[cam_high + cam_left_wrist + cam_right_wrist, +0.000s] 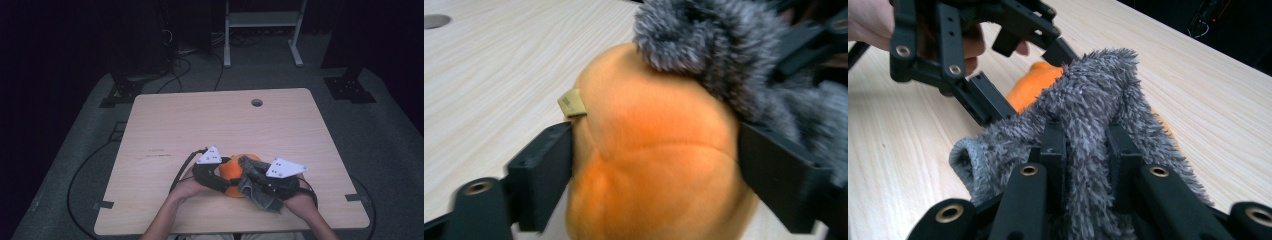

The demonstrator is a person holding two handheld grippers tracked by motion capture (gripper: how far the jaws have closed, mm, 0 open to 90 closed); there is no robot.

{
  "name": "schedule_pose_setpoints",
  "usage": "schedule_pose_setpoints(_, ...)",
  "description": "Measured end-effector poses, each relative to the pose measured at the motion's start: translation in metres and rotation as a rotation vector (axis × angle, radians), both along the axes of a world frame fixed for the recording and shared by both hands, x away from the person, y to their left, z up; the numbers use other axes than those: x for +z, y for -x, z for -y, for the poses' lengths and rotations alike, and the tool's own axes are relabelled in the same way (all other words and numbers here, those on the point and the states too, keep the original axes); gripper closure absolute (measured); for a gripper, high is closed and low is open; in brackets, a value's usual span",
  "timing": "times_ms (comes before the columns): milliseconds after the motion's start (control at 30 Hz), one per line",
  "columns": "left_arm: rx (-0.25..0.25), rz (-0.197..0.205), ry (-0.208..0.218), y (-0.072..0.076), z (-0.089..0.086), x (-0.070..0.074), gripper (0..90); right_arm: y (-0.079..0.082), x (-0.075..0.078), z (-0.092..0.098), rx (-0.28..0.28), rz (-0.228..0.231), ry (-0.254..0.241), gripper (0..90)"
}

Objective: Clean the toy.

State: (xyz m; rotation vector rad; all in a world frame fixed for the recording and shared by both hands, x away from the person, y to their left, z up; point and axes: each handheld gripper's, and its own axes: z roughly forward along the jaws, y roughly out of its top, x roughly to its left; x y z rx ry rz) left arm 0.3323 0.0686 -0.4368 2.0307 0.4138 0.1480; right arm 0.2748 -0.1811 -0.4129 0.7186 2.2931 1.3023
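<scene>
An orange plush ball (229,171) lies near the table's front edge, with a small tan tag (572,103) on its seam. My left gripper (226,176) comes at it from the left. Its two black jaws press against the ball's sides (649,190), one on each flank. A grey fluffy cloth (256,192) is draped over the ball's right side and top (724,50). My right gripper (252,172) is shut on that cloth, with a fold of the pile (1088,95) pinched between its jaws (1085,132). Beyond the cloth the orange ball (1035,82) peeks out between the left gripper's jaws.
The wooden table (200,120) has a round cable hole (256,102) near its far edge. Bare wood lies to the left and behind the ball. A white frame (262,20) and cables are on the dark floor past the table.
</scene>
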Motion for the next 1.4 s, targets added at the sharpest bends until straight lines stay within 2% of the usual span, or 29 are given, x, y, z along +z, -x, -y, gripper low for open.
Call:
schedule_pose_setpoints(33,0.002,0.008,-0.005,0.001,0.001,0.0,21.5,-0.003,-0.001,0.006,-0.012,-0.016,-0.016,73.1)
schedule_pose_setpoints(100,0.004,0.028,-0.011,0.003,0.002,0.0,22.4,-0.01,-0.007,0.021,-0.049,-0.042,-0.013,73.0)
schedule_pose_setpoints(233,-0.01,0.051,-0.018,0.005,0.004,0.0,22.4,-0.023,-0.02,0.045,-0.11,-0.143,-0.015,72.9)
schedule_pose_setpoints(300,-0.017,0.062,-0.027,0.007,0.005,0.001,22.5,-0.023,-0.02,0.048,-0.122,-0.144,0.009,72.8)
schedule_pose_setpoints(333,-0.024,0.073,-0.039,0.008,0.006,0.001,22.6,-0.023,-0.019,0.049,-0.12,-0.144,-0.006,72.9)
schedule_pose_setpoints(400,-0.038,0.103,-0.05,0.011,0.009,0.003,22.5,-0.023,-0.012,0.051,-0.105,-0.146,-0.076,73.0)
schedule_pose_setpoints(467,-0.057,0.136,-0.045,0.014,0.012,0.003,20.3,-0.024,-0.006,0.048,-0.059,-0.153,-0.146,73.0)
schedule_pose_setpoints(500,-0.043,0.119,-0.047,0.014,0.013,0.004,16.8,-0.024,-0.006,0.045,-0.051,-0.158,-0.148,73.1)
schedule_pose_setpoints(567,0.008,0.029,-0.058,0.008,0.015,0.005,7.7,-0.022,-0.012,0.04,-0.059,-0.157,-0.125,73.2)
schedule_pose_setpoints(600,0.026,-0.012,-0.067,0.005,0.016,0.004,4.3,-0.021,-0.013,0.041,-0.061,-0.156,-0.129,73.2)
schedule_pose_setpoints(633,0.028,-0.039,-0.068,0.004,0.018,0.002,2.5,-0.02,-0.013,0.042,-0.062,-0.157,-0.13,73.2)
schedule_pose_setpoints(700,0.017,-0.061,-0.071,0.003,0.023,-0.002,2.7,-0.018,-0.011,0.042,-0.057,-0.149,-0.125,73.3)
schedule_pose_setpoints(733,0.006,-0.051,-0.073,0.004,0.025,-0.002,5.9,-0.018,-0.011,0.041,-0.059,-0.148,-0.121,73.3)
schedule_pose_setpoints(767,0.008,-0.004,-0.073,0.008,0.026,0.0,11.6,-0.018,-0.01,0.041,-0.06,-0.141,-0.111,73.6)
schedule_pose_setpoints(800,0.008,0.06,-0.072,0.011,0.027,0.003,19.5,-0.018,-0.008,0.04,-0.063,-0.132,-0.095,73.8)
schedule_pose_setpoints(833,0.01,0.128,-0.063,0.015,0.027,0.006,23.2,-0.017,-0.005,0.04,-0.067,-0.124,-0.093,73.9)
schedule_pose_setpoints(867,0.02,0.219,-0.058,0.02,0.027,0.008,25.5,-0.017,-0.001,0.041,-0.069,-0.109,-0.106,73.9)
schedule_pose_setpoints(900,0.026,0.285,-0.058,0.022,0.026,0.009,26.2,-0.016,0.002,0.042,-0.07,-0.096,-0.123,73.9)
schedule_pose_setpoints(933,0.024,0.282,-0.045,0.02,0.025,0.009,26.1,-0.016,0.006,0.043,-0.063,-0.089,-0.144,73.9)
schedule_pose_setpoints(967,0.014,0.248,-0.042,0.017,0.023,0.008,24.8,-0.016,0.008,0.042,-0.057,-0.082,-0.151,73.9)
schedule_pose_setpoints(1033,-0.005,0.183,-0.093,0.011,0.02,0.001,20.3,-0.017,0.004,0.039,-0.05,-0.094,-0.129,73.6)
schedule_pose_setpoints(1067,-0.021,0.146,-0.086,0.01,0.019,-0.003,17.8,-0.018,-0.002,0.036,-0.044,-0.105,-0.107,73.5)
schedule_pose_setpoints(1100,-0.022,0.136,-0.081,0.009,0.017,-0.004,17.1,-0.02,-0.009,0.034,-0.038,-0.116,-0.099,73.4)
schedule_pose_setpoints(1200,-0.021,0.129,-0.097,0.009,0.017,-0.002,17.2,-0.024,-0.018,0.038,-0.04,-0.141,-0.14,73.1)
schedule_pose_setpoints(1333,-0.034,0.122,-0.104,0.008,0.013,-0.003,18.7,-0.028,-0.024,0.046,-0.065,-0.167,-0.128,73.1)
schedule_pose_setpoints(1400,-0.043,0.122,-0.107,0.008,0.011,-0.003,19.6,-0.031,-0.029,0.051,-0.094,-0.187,-0.106,73.1)
